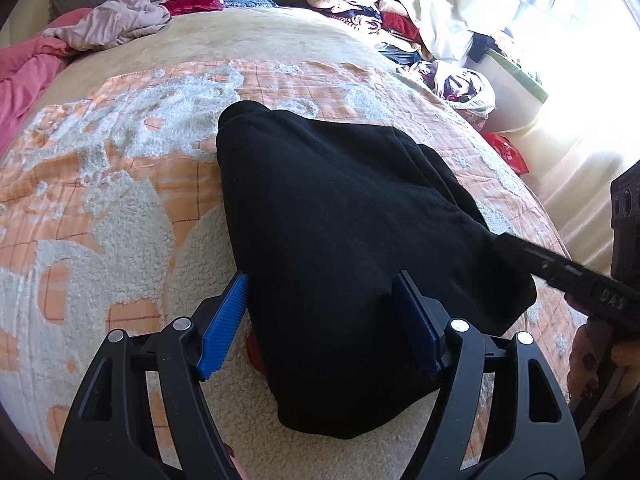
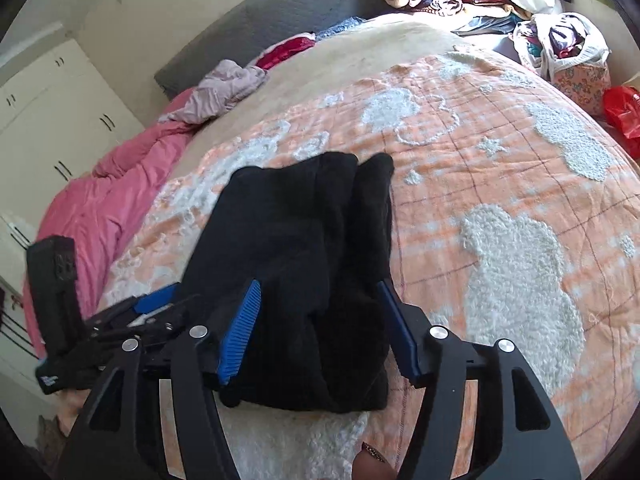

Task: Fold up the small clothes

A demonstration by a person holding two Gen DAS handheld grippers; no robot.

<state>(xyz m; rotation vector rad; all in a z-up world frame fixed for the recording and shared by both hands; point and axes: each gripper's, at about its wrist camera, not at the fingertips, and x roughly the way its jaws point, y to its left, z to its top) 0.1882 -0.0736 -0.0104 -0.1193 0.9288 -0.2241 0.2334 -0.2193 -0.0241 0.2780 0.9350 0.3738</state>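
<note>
A black garment (image 1: 340, 220) lies folded in a thick bundle on the orange and white bedspread (image 1: 120, 184). My left gripper (image 1: 322, 280) is open, its blue pads astride the garment's near end. A bit of red shows under the garment (image 1: 253, 354). In the right wrist view the same black garment (image 2: 304, 248) lies folded, and my right gripper (image 2: 318, 288) is open with its pads on either side of the near part. The left gripper (image 2: 120, 316) shows at the left of that view; the right gripper's body (image 1: 568, 272) shows at the right of the left view.
A heap of mixed clothes (image 1: 360, 4) lies at the far right of the bed, with a white bag of clothes (image 1: 464, 88) and a red bag (image 1: 506, 152) beside it. A pink duvet (image 2: 104, 204) and a mauve garment (image 2: 224, 88) lie at the far left. White cupboards (image 2: 48, 112) stand beyond.
</note>
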